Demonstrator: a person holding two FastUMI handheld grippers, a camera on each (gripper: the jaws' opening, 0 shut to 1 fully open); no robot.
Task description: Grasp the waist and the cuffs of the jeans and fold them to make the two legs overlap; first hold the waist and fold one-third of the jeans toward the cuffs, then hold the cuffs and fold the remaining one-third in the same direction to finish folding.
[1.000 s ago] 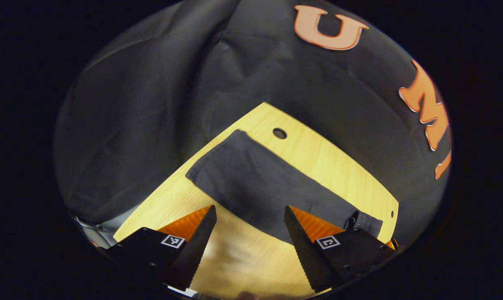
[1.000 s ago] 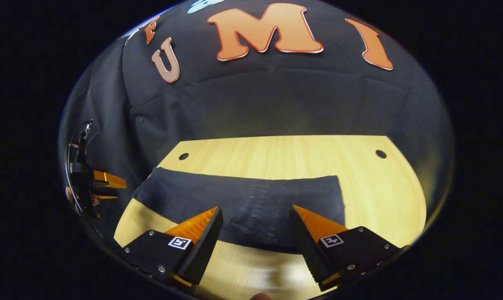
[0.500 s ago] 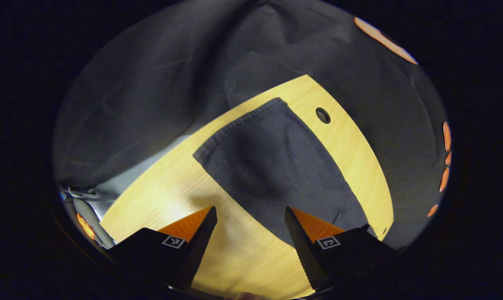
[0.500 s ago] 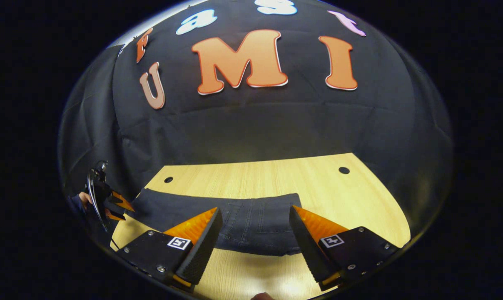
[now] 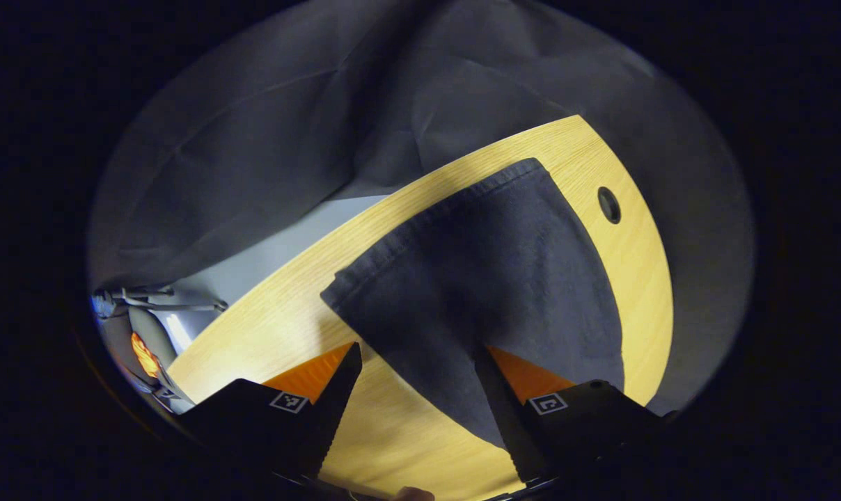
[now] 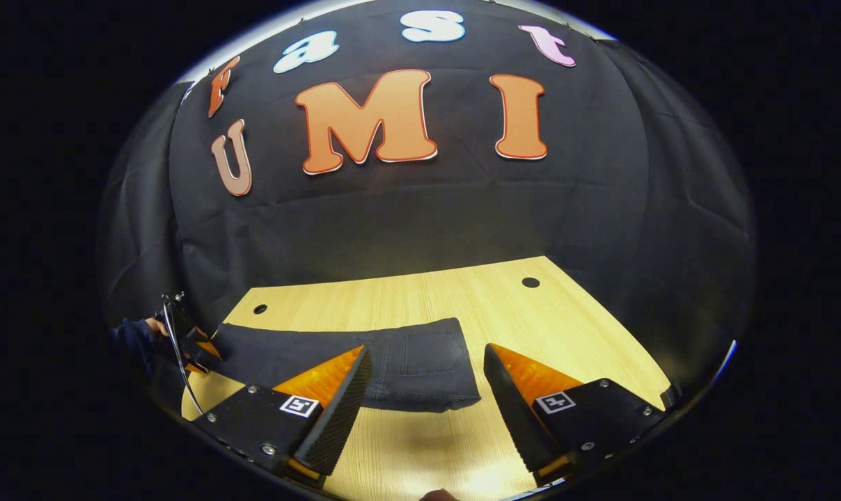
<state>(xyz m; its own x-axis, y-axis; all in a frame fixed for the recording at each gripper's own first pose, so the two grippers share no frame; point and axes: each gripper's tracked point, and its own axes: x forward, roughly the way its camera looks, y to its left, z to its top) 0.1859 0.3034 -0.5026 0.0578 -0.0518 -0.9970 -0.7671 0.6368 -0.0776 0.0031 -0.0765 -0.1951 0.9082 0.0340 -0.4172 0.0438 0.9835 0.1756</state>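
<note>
Dark jeans (image 6: 393, 358) lie flat in one long strip across the wooden table (image 6: 462, 299). Their waist end with a back pocket (image 6: 431, 351) lies just beyond my right gripper (image 6: 426, 351), which is open and holds nothing. The cuff end (image 5: 434, 229) spreads out ahead of my left gripper (image 5: 417, 355), also open. One of its fingers (image 5: 493, 383) hangs over the denim, the other over bare wood. Far off in the right gripper view, the left gripper (image 6: 198, 344) sits by the cuff end, held by a hand in a dark sleeve (image 6: 135, 334).
The table has small round holes (image 6: 530, 282) (image 6: 260, 308) (image 5: 608, 205) near its far corners. Black cloth walls close in behind it. Past the table's edge by the cuffs, grey floor (image 5: 267, 250) and some stand gear (image 5: 145, 327) show.
My left gripper has moved in closer over the cuff end, which now looks larger. My right gripper has drawn back and swung toward the waist end. Both stayed open; the jeans have not moved.
</note>
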